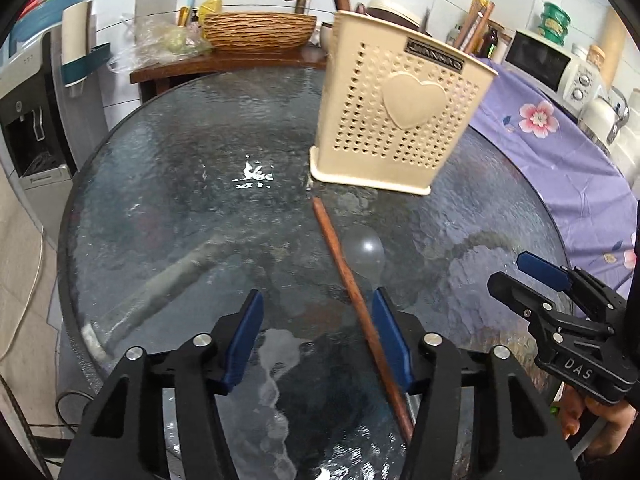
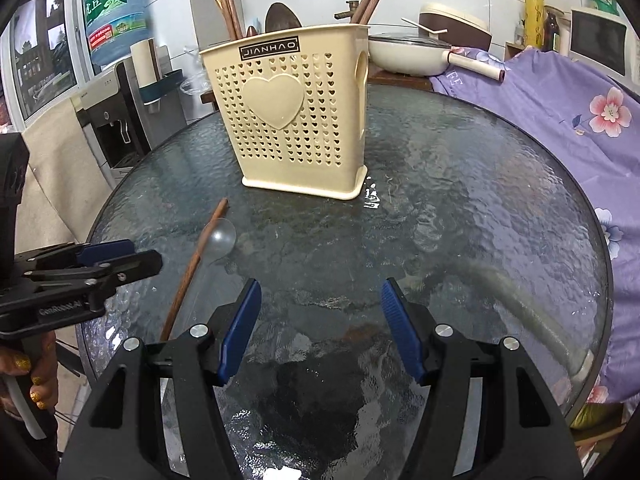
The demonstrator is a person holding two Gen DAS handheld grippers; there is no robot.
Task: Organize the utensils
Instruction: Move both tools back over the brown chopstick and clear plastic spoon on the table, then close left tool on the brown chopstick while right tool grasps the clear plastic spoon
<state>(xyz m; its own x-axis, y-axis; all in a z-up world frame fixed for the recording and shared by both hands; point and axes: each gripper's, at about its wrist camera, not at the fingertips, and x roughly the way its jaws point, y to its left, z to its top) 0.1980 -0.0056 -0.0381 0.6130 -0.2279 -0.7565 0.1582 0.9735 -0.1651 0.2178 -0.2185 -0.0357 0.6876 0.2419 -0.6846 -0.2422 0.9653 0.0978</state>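
A brown wooden chopstick (image 1: 340, 260) lies on the round glass table (image 1: 160, 200), one end near the beige perforated utensil holder (image 1: 400, 120) with a heart on its front. My left gripper (image 1: 318, 340) is open around the chopstick, which runs close along the right finger; the left finger stands well clear. A clear, rounded spoon-like thing (image 1: 366, 256) lies beside the chopstick. My right gripper (image 2: 320, 320) hovers open over bare glass, nothing between its fingers. In the right wrist view the holder (image 2: 296, 120) holds chopsticks and a dark spoon, with the loose chopstick (image 2: 196, 256) and the left gripper (image 2: 120, 258) at left.
A purple floral cloth (image 2: 560, 128) covers the surface to the right of the table. Behind stand a water dispenser (image 2: 116, 120), a wicker basket (image 1: 256, 28), a white pan (image 2: 408, 54) and a microwave (image 1: 544, 60). A person's hand (image 2: 36, 380) holds the left gripper's handle.
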